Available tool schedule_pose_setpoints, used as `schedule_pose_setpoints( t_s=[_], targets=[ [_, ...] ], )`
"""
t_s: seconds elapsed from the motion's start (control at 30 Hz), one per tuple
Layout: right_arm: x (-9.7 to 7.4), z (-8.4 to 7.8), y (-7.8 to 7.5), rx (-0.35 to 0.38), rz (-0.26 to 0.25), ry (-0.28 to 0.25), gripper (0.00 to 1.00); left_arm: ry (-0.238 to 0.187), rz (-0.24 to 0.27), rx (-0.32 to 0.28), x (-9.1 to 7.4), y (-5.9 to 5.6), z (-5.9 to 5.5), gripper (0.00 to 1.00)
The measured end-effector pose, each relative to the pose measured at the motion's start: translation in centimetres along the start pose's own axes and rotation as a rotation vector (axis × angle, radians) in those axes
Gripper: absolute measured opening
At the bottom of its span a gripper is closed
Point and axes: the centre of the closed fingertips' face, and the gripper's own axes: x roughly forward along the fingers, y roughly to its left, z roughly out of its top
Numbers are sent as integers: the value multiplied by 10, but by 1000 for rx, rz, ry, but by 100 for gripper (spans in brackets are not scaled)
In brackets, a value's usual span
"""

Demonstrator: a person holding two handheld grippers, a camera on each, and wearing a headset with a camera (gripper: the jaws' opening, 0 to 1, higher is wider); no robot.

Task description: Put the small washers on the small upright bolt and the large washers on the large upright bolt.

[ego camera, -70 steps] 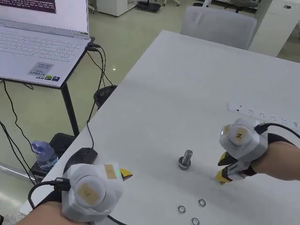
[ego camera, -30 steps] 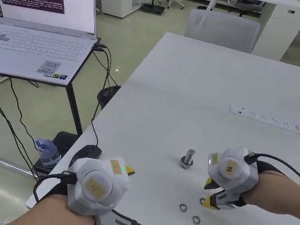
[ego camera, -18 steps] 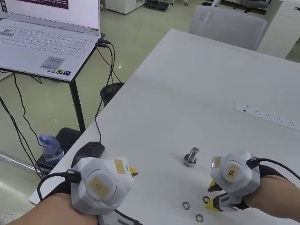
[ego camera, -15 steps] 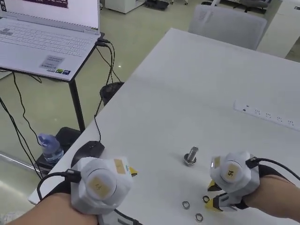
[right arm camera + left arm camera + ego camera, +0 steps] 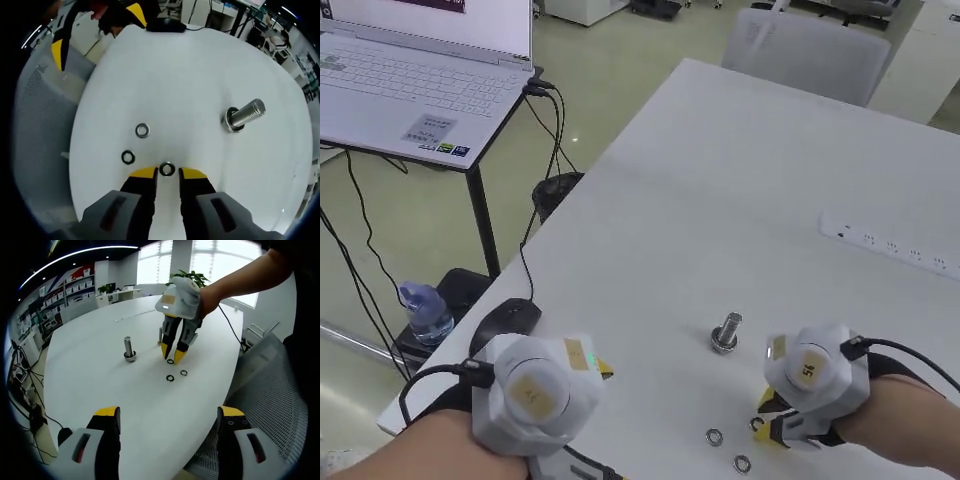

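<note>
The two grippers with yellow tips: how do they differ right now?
The left gripper holds its jaws wide apart; the right gripper has them nearly together. The left gripper has nothing between its tips; the right gripper points down at the table with a washer between its tips. Both have yellow tips and pale bodies.

Office: laptop (image 5: 410,60), mesh chairs (image 5: 805,50).

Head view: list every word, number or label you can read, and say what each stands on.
Right cap label, on the right gripper: two digits, perhaps "56", blurred.
Left cap label, on the left gripper: digits too blurred to read.
Stickers on the laptop: too small to read.
Laptop screen: text cut off, blurred.
</note>
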Motion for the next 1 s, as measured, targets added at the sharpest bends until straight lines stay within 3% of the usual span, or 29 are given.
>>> schedule_pose_setpoints(
  t_s=[0.37,0.47,0.73,1.0],
  targets=[
    [2,0,-1,19,-19,73,14,-1,-3,8,0,0,3,77],
    [2,-1,-3,65,-24,58,13,-3,-1,12,0,1,5,77],
    [1,-1,-4,103,-30,41,12,1,9,16,0,1,7,78],
    [-19,-11,-4,180,-33,24,12,-6,28,15,-1,4,10,80]
  ],
)
